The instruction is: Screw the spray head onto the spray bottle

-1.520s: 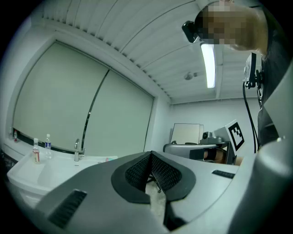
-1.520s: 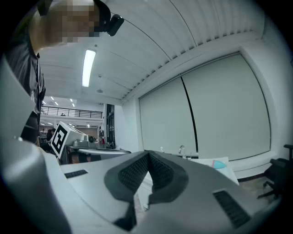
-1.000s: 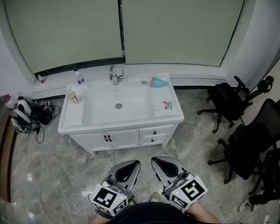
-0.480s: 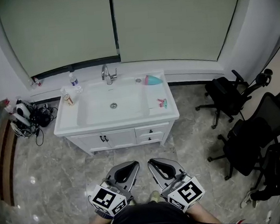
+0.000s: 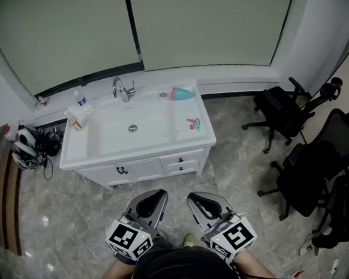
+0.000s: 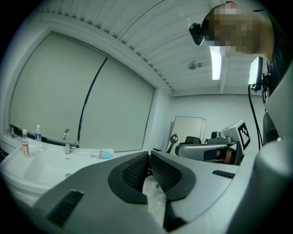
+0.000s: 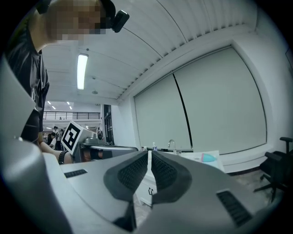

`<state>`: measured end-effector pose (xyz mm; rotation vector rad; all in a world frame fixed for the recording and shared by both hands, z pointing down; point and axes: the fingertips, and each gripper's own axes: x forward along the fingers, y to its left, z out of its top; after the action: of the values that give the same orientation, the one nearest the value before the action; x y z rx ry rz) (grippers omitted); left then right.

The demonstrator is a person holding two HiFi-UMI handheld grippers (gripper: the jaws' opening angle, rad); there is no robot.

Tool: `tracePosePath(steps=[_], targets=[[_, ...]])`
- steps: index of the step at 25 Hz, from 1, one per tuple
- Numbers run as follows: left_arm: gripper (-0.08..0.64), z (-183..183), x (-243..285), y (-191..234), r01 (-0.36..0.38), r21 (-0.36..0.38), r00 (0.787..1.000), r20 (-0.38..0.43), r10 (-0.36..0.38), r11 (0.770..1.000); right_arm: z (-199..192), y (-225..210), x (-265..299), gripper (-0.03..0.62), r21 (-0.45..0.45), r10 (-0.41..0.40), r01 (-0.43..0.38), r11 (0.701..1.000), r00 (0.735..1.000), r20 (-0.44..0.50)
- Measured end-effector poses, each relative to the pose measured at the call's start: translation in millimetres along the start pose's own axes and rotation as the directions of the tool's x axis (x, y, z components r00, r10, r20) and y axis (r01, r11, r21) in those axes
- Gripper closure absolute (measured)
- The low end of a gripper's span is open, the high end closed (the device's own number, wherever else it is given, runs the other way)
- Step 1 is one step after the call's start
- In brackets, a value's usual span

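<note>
Head view: approach step, left gripper (image 5: pixel 151 199) and right gripper (image 5: pixel 202 202) clenched and empty, well apart from the washbasin counter (image 5: pixel 193 141) bearing the teal spray bottle (image 5: pixel 182 93) on its side and, probably, the pink-and-teal spray head (image 5: pixel 192 123). Left gripper view: jaws together on nothing. Right gripper view: same. Next: reaching the counter, opening, grasping both parts.

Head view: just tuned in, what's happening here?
A person stands back from the white sink cabinet, holding the left gripper and right gripper low in front, both shut and empty. On it a teal bottle lies near the tap, and what looks like the spray head, small and pink-and-teal, sits by the right edge. Nothing is picked up yet.
</note>
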<state>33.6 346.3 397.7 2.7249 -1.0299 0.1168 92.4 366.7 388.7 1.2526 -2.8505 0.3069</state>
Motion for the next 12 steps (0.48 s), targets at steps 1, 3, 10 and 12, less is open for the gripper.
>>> tracePosePath(steps=[1,3,10,12], targets=[[0.555,0,7,3,0.004,-0.002,1.000,-0.005,-0.004,1.000,-1,-7,2,0.591,0.007,-0.005,0.005,1.000,1.000,-0.003],[0.555,-1,22,11,0.013,-0.005,1.000,-0.013,-0.013,1.000,-4,-23,9,0.591,0.019,-0.018,0.018,1.000,1.000,-0.010],[0.555,-5,84,86,0.048,-0.023,0.998,-0.042,-0.049,0.999,-13,-86,74,0.591,0.040,-0.073,0.075,0.996,0.996,-0.045],[0.555,-2,109,119,0.068,-0.022,0.996,-0.052,-0.069,0.997,-11,-112,102,0.591,0.047,-0.105,0.107,0.993,0.993,-0.052]])
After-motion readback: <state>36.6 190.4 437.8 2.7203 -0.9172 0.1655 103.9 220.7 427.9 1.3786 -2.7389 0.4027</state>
